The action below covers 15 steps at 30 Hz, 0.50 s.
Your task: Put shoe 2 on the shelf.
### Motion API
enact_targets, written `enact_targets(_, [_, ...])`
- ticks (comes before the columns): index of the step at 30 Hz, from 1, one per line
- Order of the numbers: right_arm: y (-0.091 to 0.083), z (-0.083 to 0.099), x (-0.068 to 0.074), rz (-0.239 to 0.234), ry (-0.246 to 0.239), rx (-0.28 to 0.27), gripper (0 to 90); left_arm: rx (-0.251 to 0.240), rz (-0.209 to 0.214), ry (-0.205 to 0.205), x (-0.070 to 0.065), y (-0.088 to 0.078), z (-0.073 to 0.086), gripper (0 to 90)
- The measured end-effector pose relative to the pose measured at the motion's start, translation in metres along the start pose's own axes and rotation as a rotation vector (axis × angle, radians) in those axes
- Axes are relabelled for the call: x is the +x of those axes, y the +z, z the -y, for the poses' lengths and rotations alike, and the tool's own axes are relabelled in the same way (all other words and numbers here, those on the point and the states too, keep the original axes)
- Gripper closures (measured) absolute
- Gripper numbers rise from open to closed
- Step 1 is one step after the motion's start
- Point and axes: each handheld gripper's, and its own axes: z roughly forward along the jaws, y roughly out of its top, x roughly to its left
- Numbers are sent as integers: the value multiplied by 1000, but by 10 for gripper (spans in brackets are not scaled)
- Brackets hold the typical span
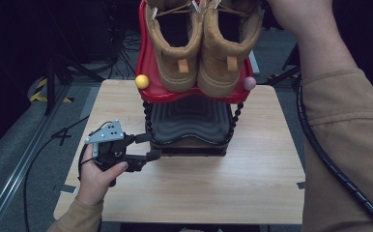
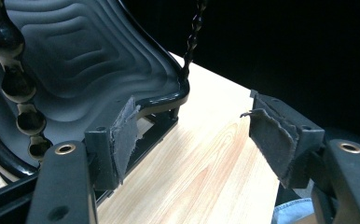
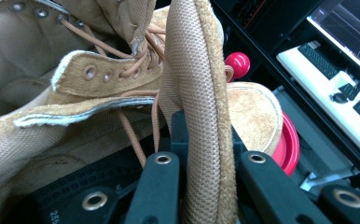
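a: where's the boot right now?

b: the pair of tan boots sits on the red tray [image 1: 147,72] at the top middle of the high view. in the right gripper view the right tool [image 3: 205,161] is clamped on the tongue [image 3: 194,93] of the right boot [image 1: 225,53], jaws nearly together with the padded strip pinched between them.

a: and the other tool?

b: the left tool [image 1: 146,146] is in the lower left of the high view, jaws wide apart and holding nothing. it sits beside the black tray [image 1: 189,123] under the red one, low over the wooden surface [image 1: 199,188].

a: so how should the step go?

b: my read is the boot is being lifted or set by its tongue. that's a soft hold, so the boot will likely hang and swing. keep the pull straight up along the tongue, slow, so the heel clears the tray's rim and doesn't drag the left boot [image 1: 172,48], which touches it.

a: risks?

b: the laces [image 3: 136,70] lie right beside the jaws; one could snag. and the rack looks light, so the free tool might steady the black tray's edge while the boot moves.
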Motion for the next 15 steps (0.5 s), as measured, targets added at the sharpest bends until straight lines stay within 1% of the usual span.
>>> enact_targets(2, [6,3,0,-3,-5,11,821,4,1,-2,0,0,0,329])
enact_targets(4, [7,4,1,-7,2,8,821,7,3,2,1,0,0,329])
enact_targets(5, [8,5,1,-6,0,6,821,12,4,1,1,0,0,329])
enact_targets(6, [9,6,2,8,-5,-6,821,11,5,-1,1,2,0,329])
enact_targets(8, [10,7,4,8,-3,-8,819,15,6,0,1,2,0,329])
enact_targets(13, [12,8,8,6,-10,-4,810,6,13,-2,0,4,-1,329])
enact_targets(15, [10,11,8,6,1,-7,797,14,14,0,-1,4,-1,329])
